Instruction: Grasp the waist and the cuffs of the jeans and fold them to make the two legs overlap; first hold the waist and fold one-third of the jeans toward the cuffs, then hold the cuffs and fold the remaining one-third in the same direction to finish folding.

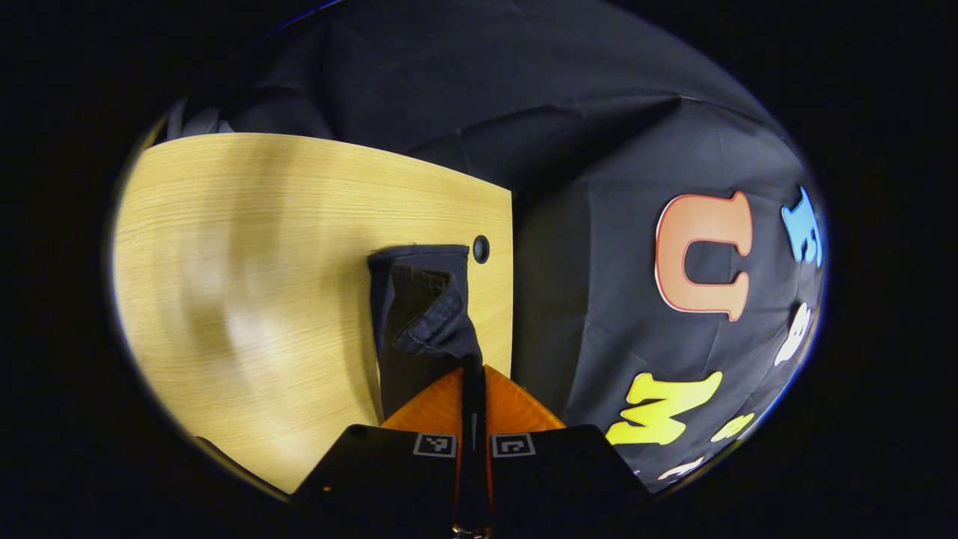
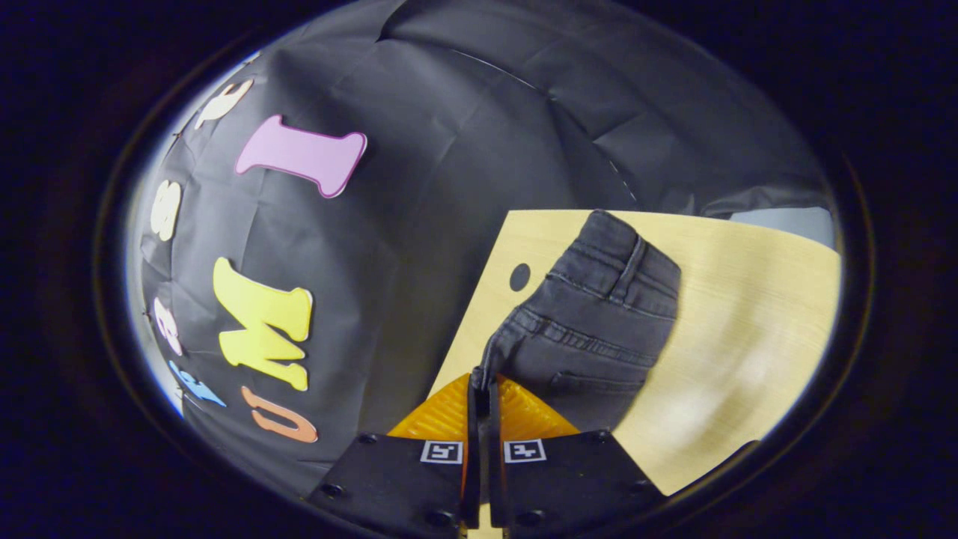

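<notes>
Now my left tongs [image 1: 471,374] and right tongs [image 2: 485,385] each pinch the jeans [image 2: 599,314] (waist rightward, cuffs leftward), stretched lengthwise between them over the surface [image 1: 247,254].

The jeans [image 2: 599,329] are dark, near-black denim with visible seams, a belt loop and a pocket edge; in the right gripper view the waist end spreads from the centre toward 2 o'clock over the pale wooden worktop [image 2: 748,299], with one corner of the waistband drawn down to 6 o'clock. In the left gripper view the jeans [image 1: 423,314] show as a narrow folded strip near the worktop's right edge, a crumpled cuff rising toward 6 o'clock.
</notes>
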`<action>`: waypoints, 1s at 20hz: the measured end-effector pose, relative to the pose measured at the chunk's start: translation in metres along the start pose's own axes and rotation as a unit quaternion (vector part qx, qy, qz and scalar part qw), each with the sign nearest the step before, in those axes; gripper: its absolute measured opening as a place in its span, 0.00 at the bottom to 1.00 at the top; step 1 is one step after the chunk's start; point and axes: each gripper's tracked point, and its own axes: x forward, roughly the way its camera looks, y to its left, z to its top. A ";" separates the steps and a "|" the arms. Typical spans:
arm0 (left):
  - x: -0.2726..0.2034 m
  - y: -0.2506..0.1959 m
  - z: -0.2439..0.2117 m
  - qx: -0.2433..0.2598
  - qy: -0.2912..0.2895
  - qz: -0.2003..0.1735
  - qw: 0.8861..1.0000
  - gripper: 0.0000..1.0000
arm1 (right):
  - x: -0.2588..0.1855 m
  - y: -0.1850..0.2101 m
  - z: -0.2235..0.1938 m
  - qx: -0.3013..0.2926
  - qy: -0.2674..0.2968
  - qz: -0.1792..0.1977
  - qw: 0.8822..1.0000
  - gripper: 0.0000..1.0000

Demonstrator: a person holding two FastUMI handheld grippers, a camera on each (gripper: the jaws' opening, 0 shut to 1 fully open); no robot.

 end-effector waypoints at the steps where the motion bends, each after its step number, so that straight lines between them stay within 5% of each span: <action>1: 0.012 -0.005 0.003 -0.002 0.001 0.001 1.000 0.03 | 0.010 0.001 0.001 -0.003 0.002 -0.002 1.000 0.06; 14: 0.160 0.025 0.025 0.000 -0.005 0.134 0.991 0.04 | 0.153 -0.021 0.001 -0.036 0.015 -0.069 0.997 0.06; 20: 0.167 0.050 0.034 0.051 -0.005 0.172 0.984 0.04 | 0.176 -0.044 -0.005 -0.048 0.018 -0.107 0.993 0.06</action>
